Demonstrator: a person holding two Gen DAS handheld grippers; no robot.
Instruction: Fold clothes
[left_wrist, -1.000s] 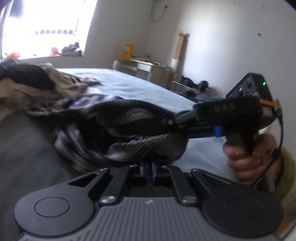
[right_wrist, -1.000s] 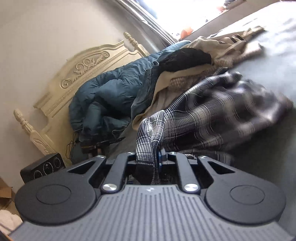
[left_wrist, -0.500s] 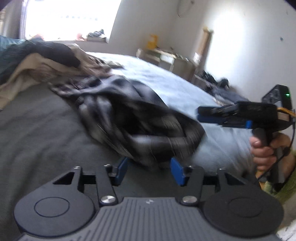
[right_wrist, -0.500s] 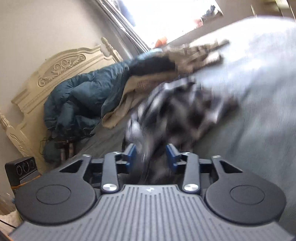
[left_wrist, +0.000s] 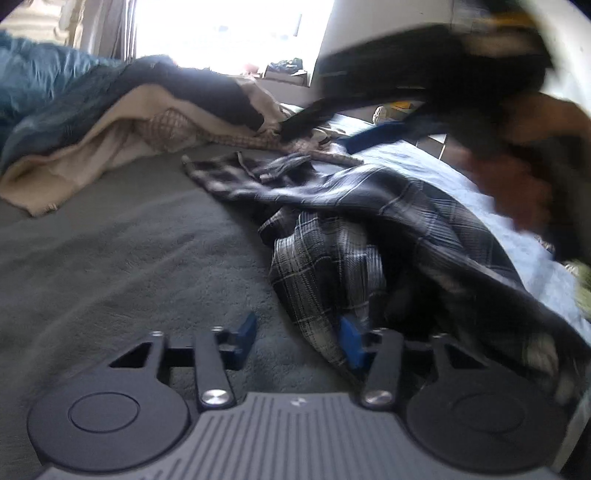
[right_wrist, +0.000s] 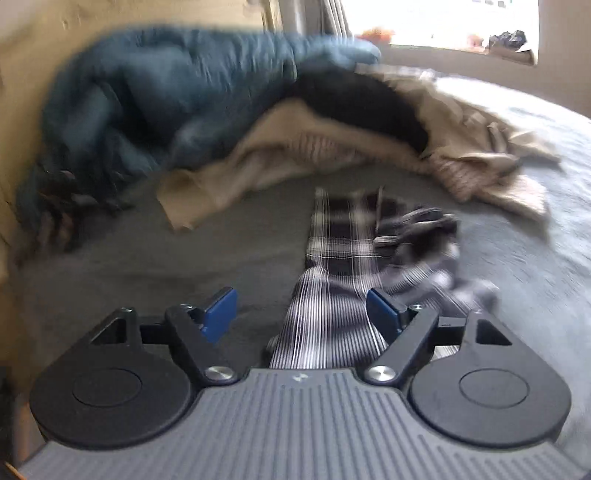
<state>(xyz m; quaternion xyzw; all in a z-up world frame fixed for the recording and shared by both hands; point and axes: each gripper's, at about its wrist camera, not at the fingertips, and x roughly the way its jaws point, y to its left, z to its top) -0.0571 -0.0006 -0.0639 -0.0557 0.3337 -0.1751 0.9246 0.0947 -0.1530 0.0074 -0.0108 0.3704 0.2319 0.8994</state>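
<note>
Between both parted tongs (left_wrist: 297, 341) (right_wrist: 301, 319), crumpled plaid shirt (left_wrist: 369, 236) lies unclamped on bed (left_wrist: 110, 266).

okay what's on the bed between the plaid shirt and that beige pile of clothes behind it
Nothing: in the right wrist view a bare strip of grey blanket separates the plaid shirt from the beige pile. The left wrist view shows the same gap.

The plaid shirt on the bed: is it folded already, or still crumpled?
Crumpled. The plaid shirt lies bunched and twisted on the grey blanket, with no flat, squared layers.
</note>
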